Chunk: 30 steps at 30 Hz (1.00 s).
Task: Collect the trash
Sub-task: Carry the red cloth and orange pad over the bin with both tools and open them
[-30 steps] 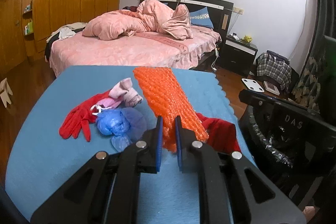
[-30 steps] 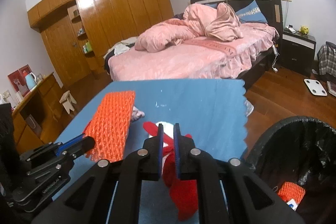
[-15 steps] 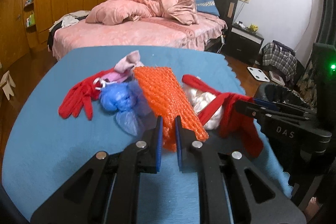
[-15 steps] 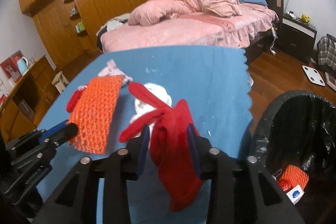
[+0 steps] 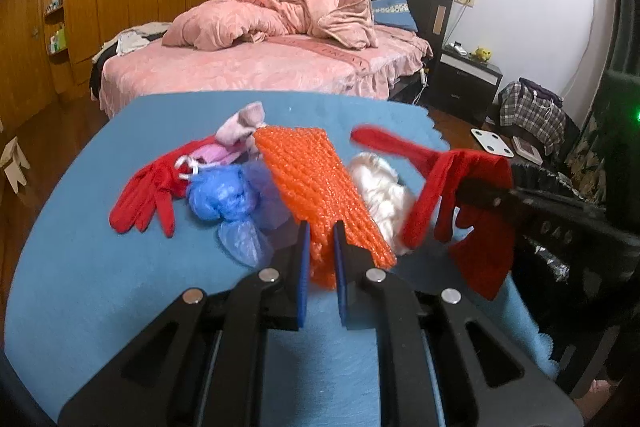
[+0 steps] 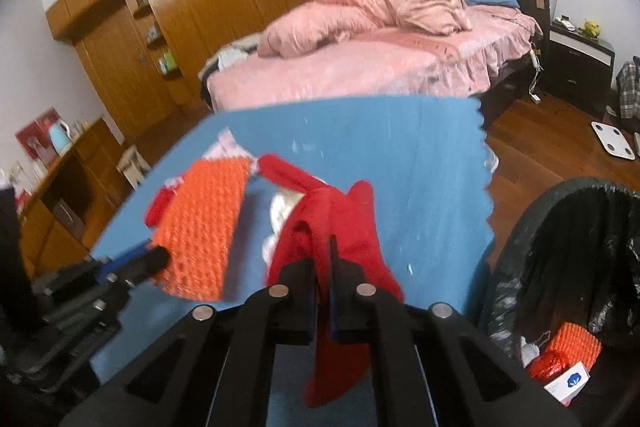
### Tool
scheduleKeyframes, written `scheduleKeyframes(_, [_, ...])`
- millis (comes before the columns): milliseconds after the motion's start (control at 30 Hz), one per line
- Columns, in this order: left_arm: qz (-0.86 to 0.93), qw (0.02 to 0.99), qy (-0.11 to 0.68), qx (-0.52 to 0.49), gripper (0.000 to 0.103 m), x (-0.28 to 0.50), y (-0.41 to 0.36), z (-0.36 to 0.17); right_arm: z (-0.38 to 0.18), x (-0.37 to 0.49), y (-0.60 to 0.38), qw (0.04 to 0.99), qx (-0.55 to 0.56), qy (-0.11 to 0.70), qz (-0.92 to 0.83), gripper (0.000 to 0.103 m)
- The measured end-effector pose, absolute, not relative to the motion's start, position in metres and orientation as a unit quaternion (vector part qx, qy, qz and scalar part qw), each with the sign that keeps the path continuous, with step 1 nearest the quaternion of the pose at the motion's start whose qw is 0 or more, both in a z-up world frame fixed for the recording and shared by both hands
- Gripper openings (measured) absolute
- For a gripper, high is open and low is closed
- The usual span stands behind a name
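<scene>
On the blue tablecloth (image 5: 100, 287) lies a heap of litter. My left gripper (image 5: 320, 247) is shut on the near end of an orange bubble-wrap sheet (image 5: 316, 179), which slants up over the heap. My right gripper (image 6: 323, 255) is shut on a red glove (image 6: 340, 223) that hangs limp from its jaws, and the same red glove (image 5: 460, 187) dangles at the right of the left wrist view. A second red glove (image 5: 148, 187), a blue plastic bag (image 5: 224, 195), a pink cloth (image 5: 240, 127) and a white wad (image 5: 380, 187) rest on the cloth.
A bin with a black liner (image 6: 580, 267) stands past the table's right edge, and an orange scrap (image 6: 576, 343) and a white box lie inside. A pink bed (image 5: 260, 67) is beyond the table. A white scale (image 5: 492, 143) and a wooden stool (image 5: 14, 163) are on the floor.
My right gripper opened around the red glove, then shut on it and lifted it off the white wad. My left gripper kept the orange sheet and sank closer to the table.
</scene>
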<state>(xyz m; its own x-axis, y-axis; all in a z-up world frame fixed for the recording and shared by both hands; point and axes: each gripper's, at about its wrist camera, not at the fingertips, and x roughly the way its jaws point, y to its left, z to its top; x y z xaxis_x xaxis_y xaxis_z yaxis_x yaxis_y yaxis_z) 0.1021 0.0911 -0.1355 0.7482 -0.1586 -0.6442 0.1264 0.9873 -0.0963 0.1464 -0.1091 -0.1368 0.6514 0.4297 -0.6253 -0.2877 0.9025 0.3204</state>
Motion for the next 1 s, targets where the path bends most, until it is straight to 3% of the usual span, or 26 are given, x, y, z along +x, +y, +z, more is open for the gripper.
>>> scheduleKeyframes(500, [-0.12, 0.948, 0.295, -0.014, 0.01, 0.092, 0.054, -0.083, -0.072, 0.122, -0.156, 0.932, 0.103, 0.3, 0.176, 0.005])
scheduleKeyframes(1000, [-0.226, 0.933, 0.279, -0.007, 0.01, 0.092, -0.039, -0.072, -0.062, 0.086, -0.247, 0.95, 0.102, 0.286, 0.073, 0.005])
